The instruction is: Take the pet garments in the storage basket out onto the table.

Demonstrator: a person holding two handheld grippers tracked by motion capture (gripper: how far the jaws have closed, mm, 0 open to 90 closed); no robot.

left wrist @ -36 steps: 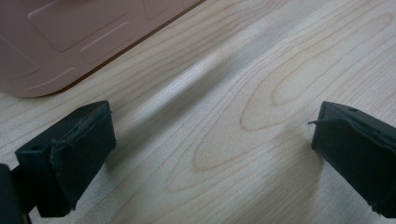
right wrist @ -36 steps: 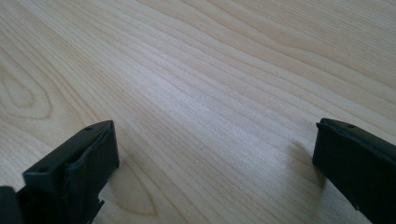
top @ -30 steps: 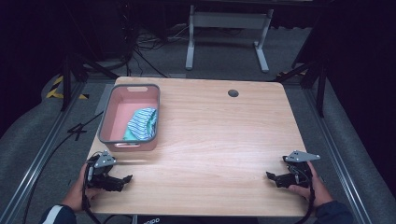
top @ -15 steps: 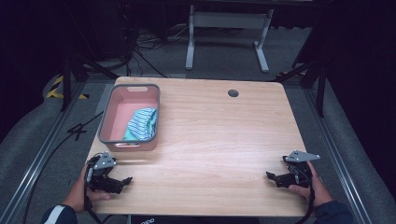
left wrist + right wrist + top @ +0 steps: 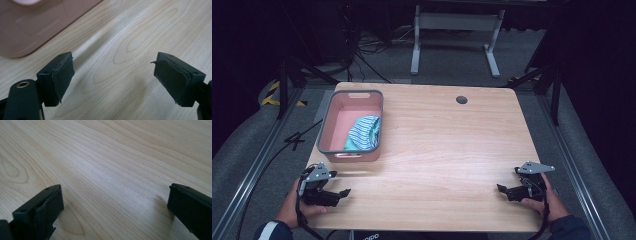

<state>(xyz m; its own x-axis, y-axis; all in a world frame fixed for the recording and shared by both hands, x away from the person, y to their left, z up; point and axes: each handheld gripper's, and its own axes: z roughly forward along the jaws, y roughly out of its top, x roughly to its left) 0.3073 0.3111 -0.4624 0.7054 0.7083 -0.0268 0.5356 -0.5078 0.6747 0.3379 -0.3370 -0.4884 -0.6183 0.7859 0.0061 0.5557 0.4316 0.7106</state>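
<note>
One wooden table (image 5: 432,150), one pink bin (image 5: 337,125), one bundle of cloth (image 5: 363,132) and two grippers make up the scene. The table top is pale wood with a clear wavy grain, rectangular with rounded corners, and it carries a single small dark round hole (image 5: 461,100) near its far edge. The bin is a rounded rectangular tub of smooth pink plastic with a grey rim and a slot handle at each end; it stands on the table's far left part. The cloth lies crumpled inside the bin toward its near right side, striped in white and teal (the folds hide its true shape).

The left gripper (image 5: 343,193) rests low at the near left corner of the table, held in a hand (image 5: 297,205), its black jaws pointing right toward the middle. In the left gripper view its jaws stand wide apart with nothing between them, the bin's pink wall just beyond. The right gripper (image 5: 501,188) sits at the near right corner, held by the other hand (image 5: 547,200), jaws pointing left; they too are spread wide over bare wood, gripping nothing.
</note>
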